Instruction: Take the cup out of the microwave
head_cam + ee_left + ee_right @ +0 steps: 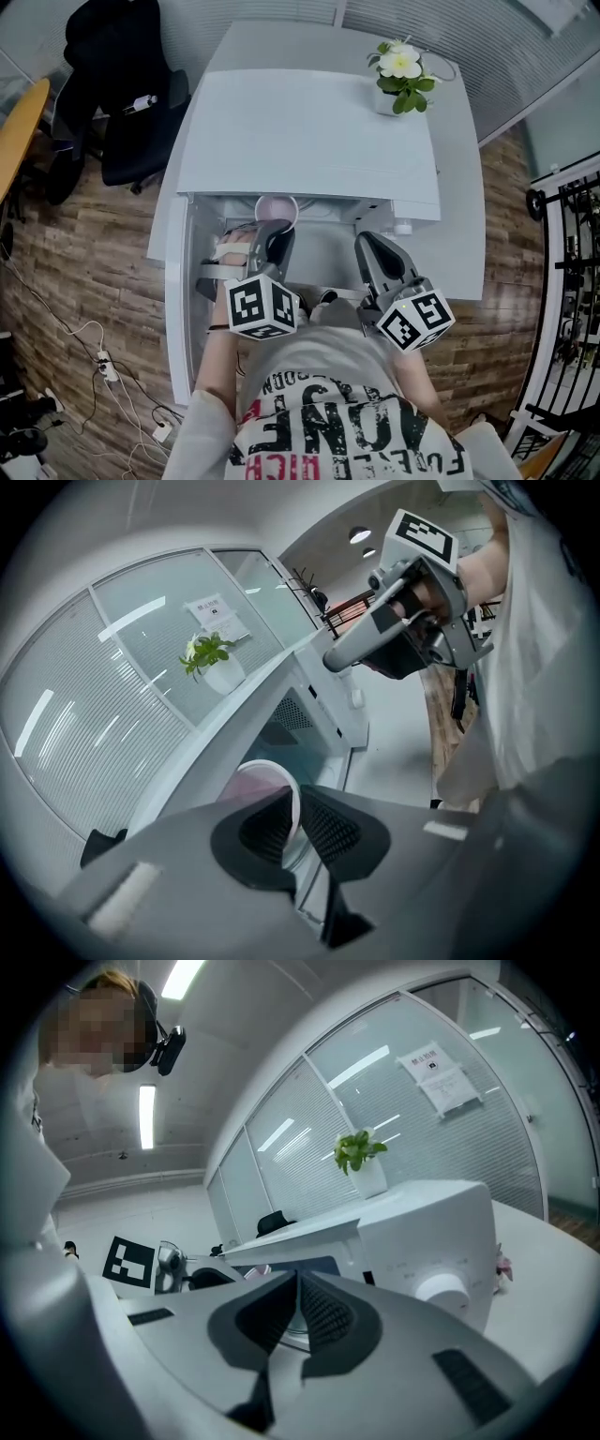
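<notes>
One pink cup pinched by rim in left gripper at microwave opening, door open; right gripper jaws pressed together, empty, near knob

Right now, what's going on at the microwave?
A person works two handheld grippers at the white microwave, whose door stands open. The left gripper is shut on the rim of the pink cup, holding it at the oven's opening. The right gripper is shut and empty, near the control knob.
</notes>
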Demonstrator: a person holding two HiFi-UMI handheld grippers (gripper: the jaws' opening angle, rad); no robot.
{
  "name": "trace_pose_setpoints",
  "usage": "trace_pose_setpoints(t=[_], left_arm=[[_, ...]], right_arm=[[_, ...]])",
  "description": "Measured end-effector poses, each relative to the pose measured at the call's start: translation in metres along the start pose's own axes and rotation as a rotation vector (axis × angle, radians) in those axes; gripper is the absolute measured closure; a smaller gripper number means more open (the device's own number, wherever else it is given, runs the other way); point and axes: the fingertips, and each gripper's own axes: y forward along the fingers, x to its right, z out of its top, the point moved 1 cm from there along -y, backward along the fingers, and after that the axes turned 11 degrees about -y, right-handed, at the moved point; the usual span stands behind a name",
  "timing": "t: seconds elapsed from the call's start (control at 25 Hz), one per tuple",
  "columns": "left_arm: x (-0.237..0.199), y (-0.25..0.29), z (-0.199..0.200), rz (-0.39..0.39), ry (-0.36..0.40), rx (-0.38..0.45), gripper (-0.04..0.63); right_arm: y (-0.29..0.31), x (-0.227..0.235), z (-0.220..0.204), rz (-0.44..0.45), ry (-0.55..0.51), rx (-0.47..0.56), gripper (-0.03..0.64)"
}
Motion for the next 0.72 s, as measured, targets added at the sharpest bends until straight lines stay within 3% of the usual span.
trace_pose_setpoints(t=[0.72], left_arm=[[0.016,-0.013,0.019,0.024,-0.058,-0.005,0.555]], right_arm=[[-0.009,0.022,0.02,0.061,-0.039,0.003,0.595]])
